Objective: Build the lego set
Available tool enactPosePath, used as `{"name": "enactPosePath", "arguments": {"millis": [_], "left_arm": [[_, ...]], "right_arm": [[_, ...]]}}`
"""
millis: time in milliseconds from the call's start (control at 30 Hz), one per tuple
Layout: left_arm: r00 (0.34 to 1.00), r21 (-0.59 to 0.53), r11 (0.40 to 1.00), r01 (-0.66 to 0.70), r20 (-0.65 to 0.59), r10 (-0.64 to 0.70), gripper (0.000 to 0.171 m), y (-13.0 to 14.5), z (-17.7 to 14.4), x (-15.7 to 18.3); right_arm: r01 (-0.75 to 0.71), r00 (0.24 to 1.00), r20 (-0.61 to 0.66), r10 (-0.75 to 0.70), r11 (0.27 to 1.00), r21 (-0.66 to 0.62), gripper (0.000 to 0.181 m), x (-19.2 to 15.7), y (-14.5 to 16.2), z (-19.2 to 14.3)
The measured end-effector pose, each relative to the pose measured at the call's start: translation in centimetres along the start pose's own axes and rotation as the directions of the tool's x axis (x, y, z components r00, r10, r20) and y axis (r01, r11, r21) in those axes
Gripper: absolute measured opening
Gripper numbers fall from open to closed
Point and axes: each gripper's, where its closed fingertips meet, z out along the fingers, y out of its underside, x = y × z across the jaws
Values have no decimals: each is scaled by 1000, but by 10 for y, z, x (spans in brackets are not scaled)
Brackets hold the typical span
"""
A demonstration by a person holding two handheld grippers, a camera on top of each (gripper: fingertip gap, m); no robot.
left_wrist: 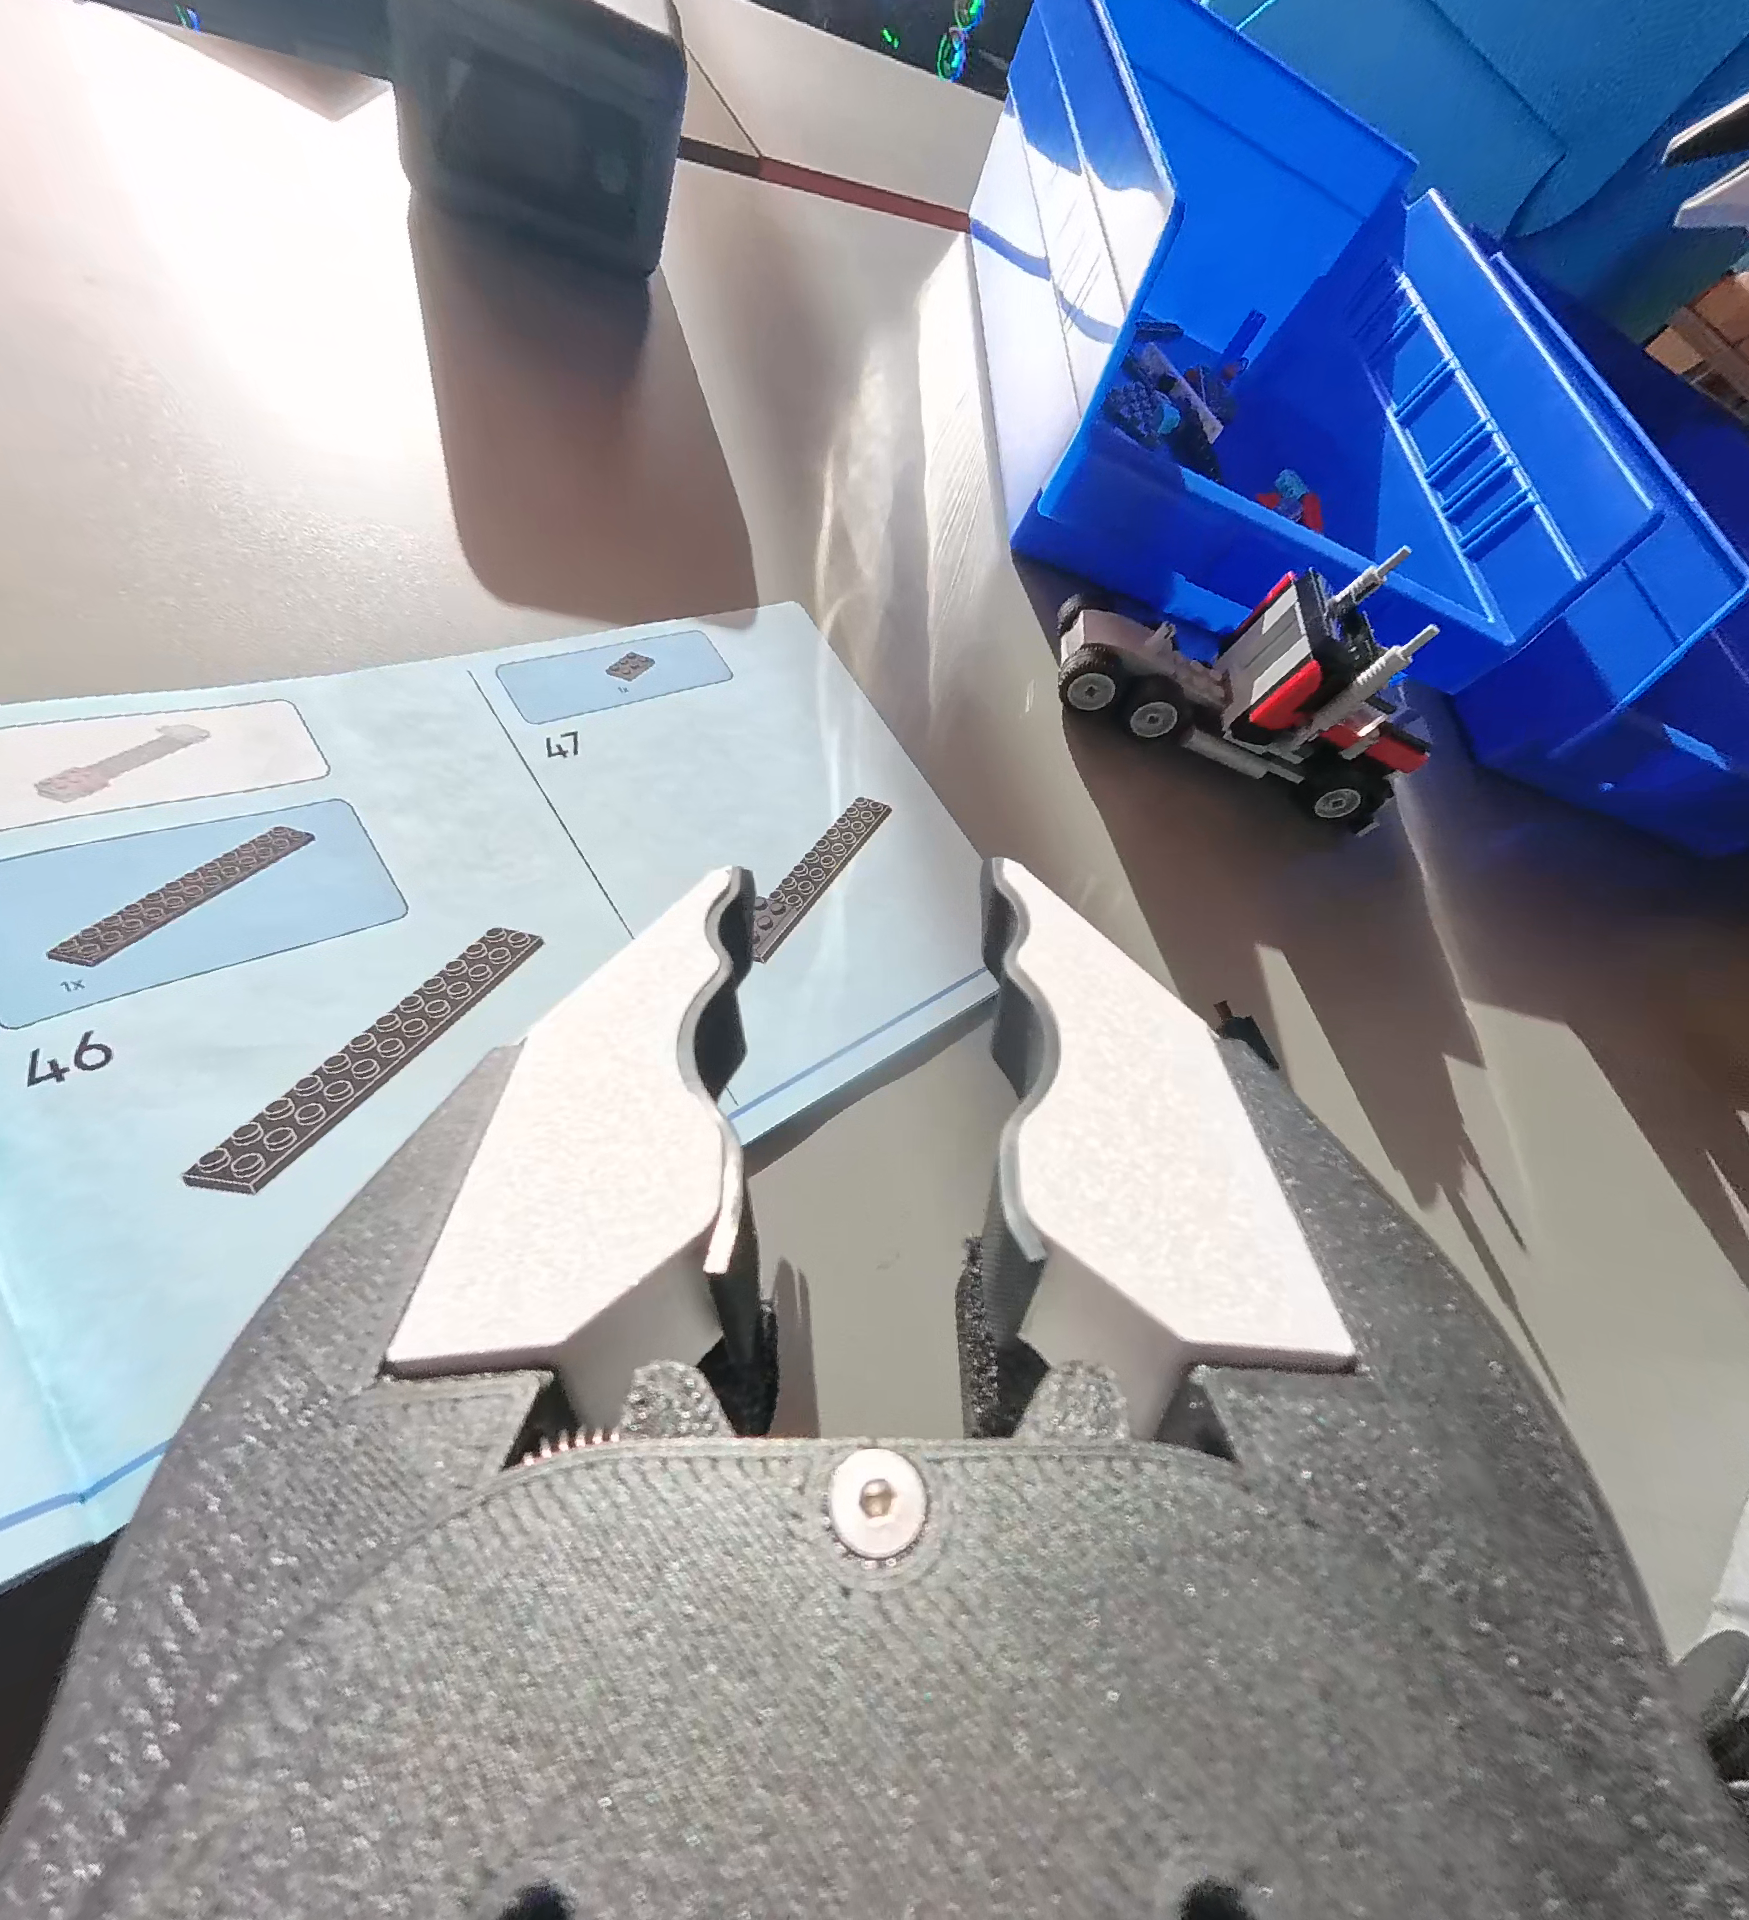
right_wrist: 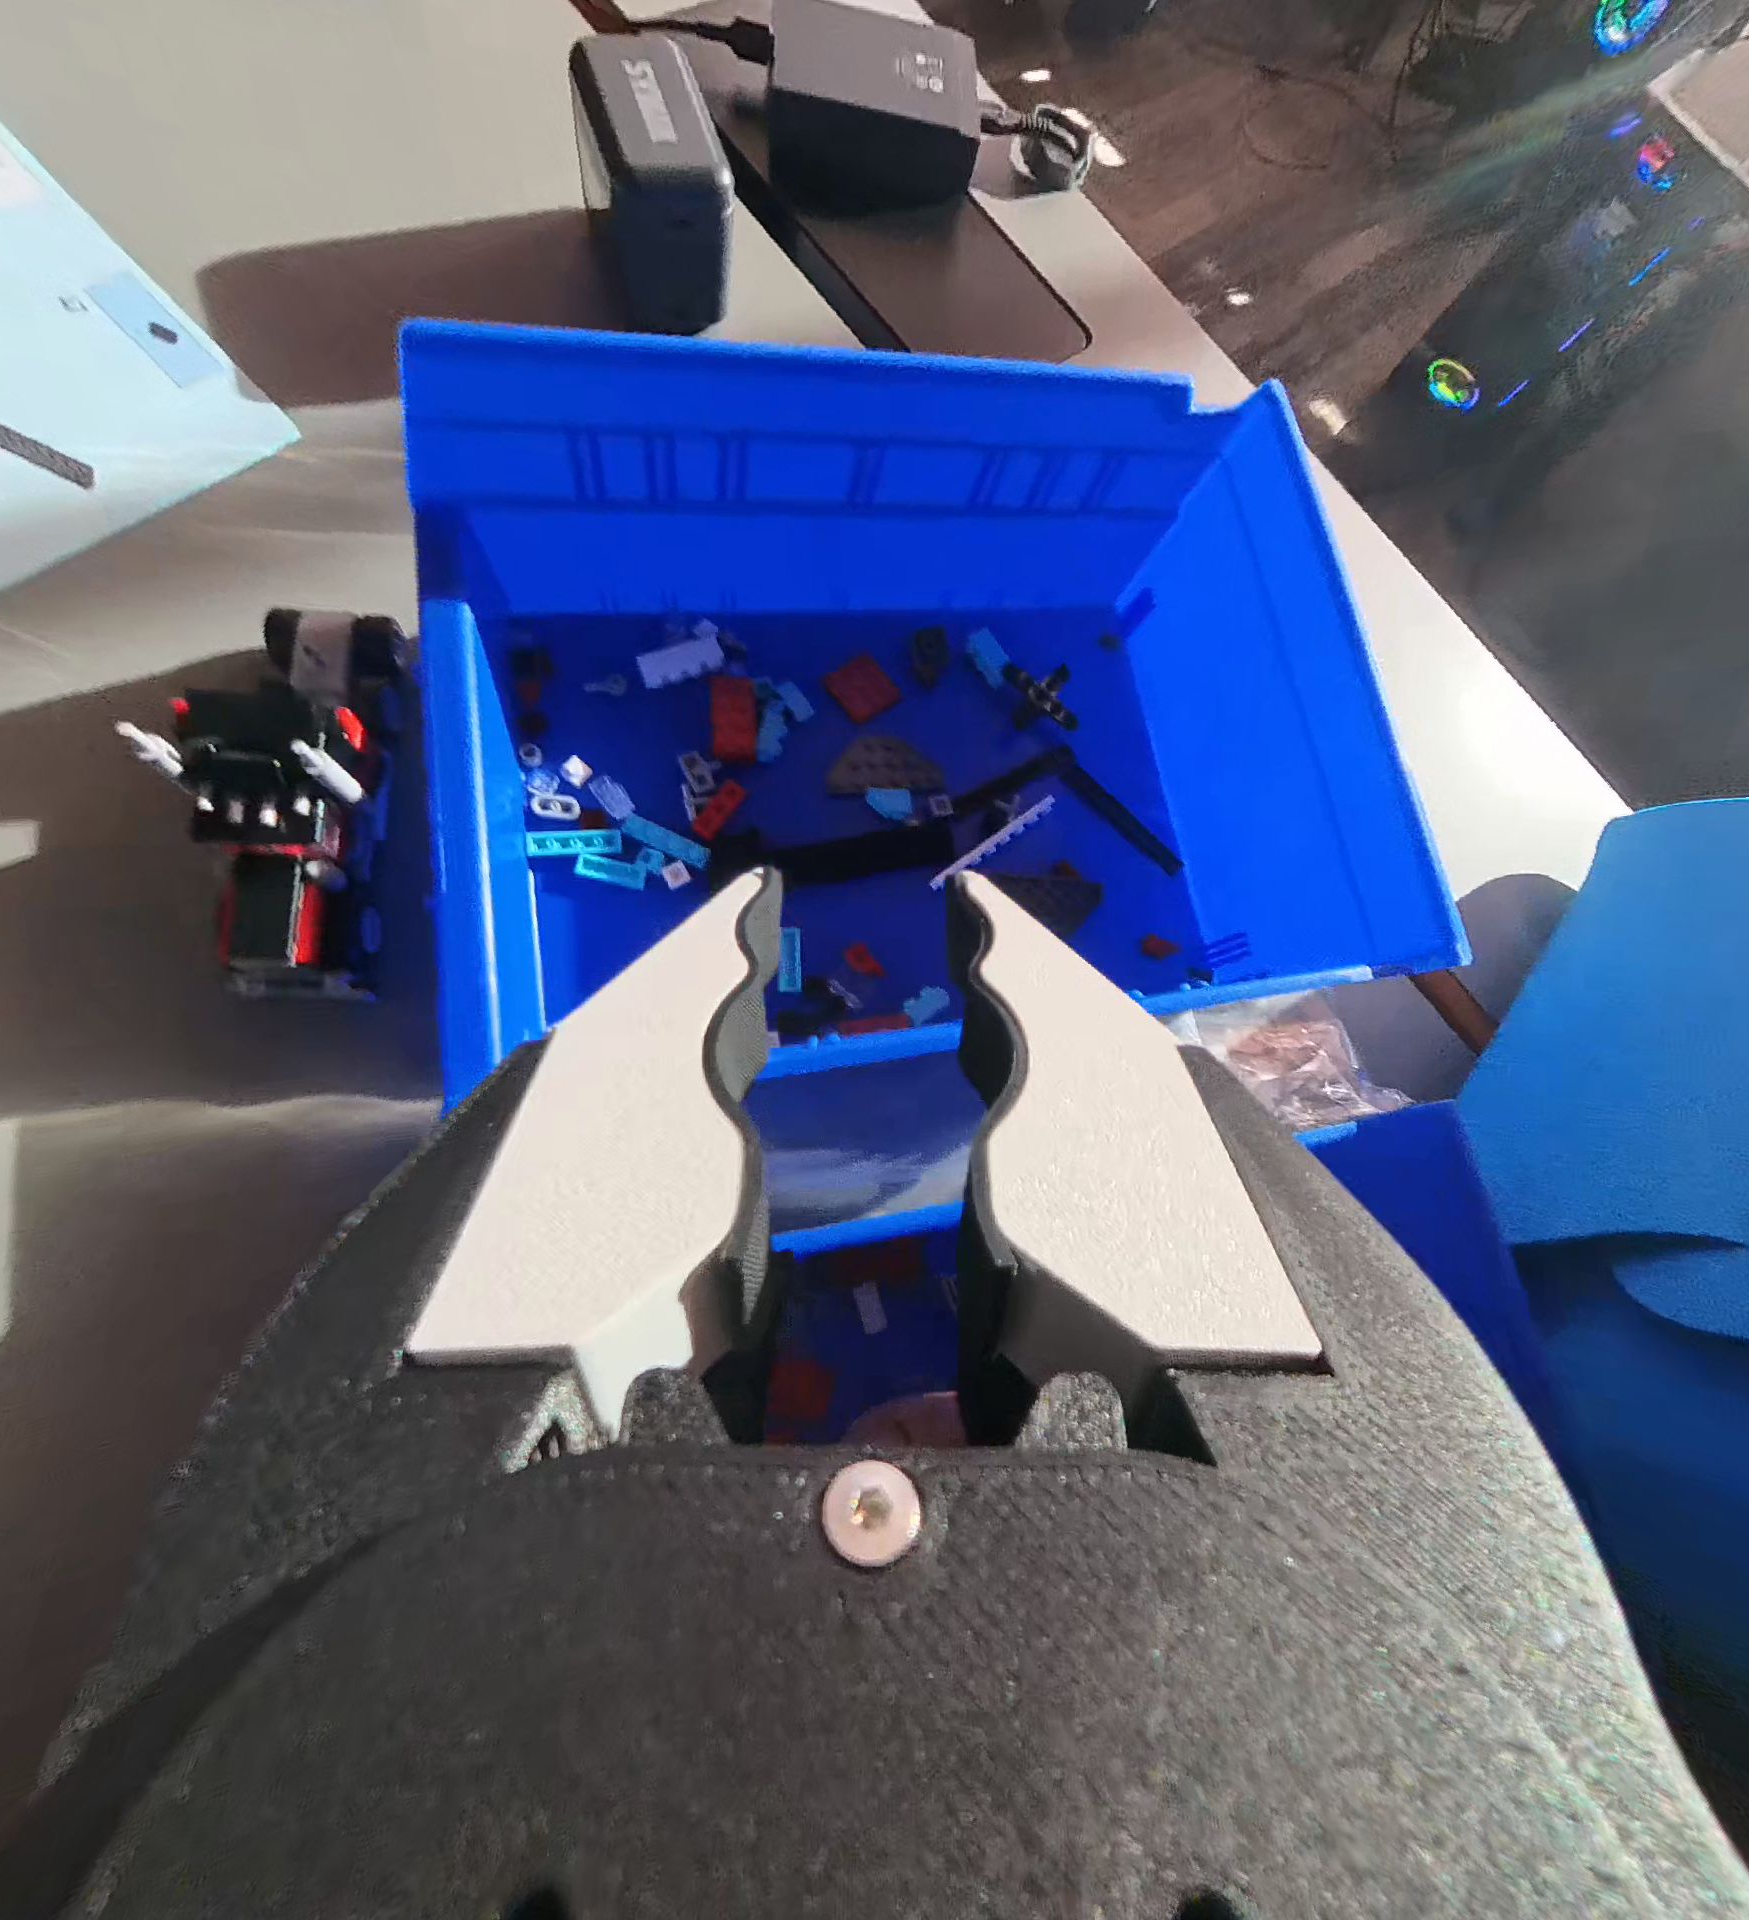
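A partly built black, red and grey lego truck [left_wrist: 1254,696] stands on the table beside a blue bin [left_wrist: 1472,436]. It also shows in the right wrist view [right_wrist: 272,810], left of the bin [right_wrist: 787,488]. The bin holds several loose lego pieces [right_wrist: 745,727], among them a long black plate [right_wrist: 849,857]. A light-blue instruction booklet [left_wrist: 257,935] lies open on the table. My left gripper [left_wrist: 865,883] is open and empty above the booklet's right edge. My right gripper [right_wrist: 865,883] is open and empty above the bin, fingertips over the long black plate.
A dark box-shaped device [left_wrist: 548,125] stands at the back of the table; in the right wrist view it [right_wrist: 657,177] sits next to a black power brick [right_wrist: 870,104]. A second blue bin [right_wrist: 1680,1039] is at the right. The table edge [right_wrist: 1472,623] runs past the bin. About 35 cm separates my left fingertips from my right. The left tips stand about 40 cm off the black power brick [right_wrist: 870,104].
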Motion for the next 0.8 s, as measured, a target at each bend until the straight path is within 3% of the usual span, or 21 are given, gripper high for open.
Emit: {"name": "enactPosePath", "arguments": {"millis": [133, 433, 800], "left_arm": [[1000, 0, 1000, 5, -18, -5, 45, 0, 0, 1], [999, -8, 1000, 25, -43, -25, 45, 0, 1, 1], [1000, -39, 999, 21, -5, -21, 45, 3, 5, -3]], "right_arm": [[-62, 996, -53, 65, 997, 54, 35, 6, -3, 1], [-190, 980, -22, 197, 965, 178, 34, 9, 8, 14], [-202, 978, 2, 209, 943, 265, 34, 17, 19, 30]]}}
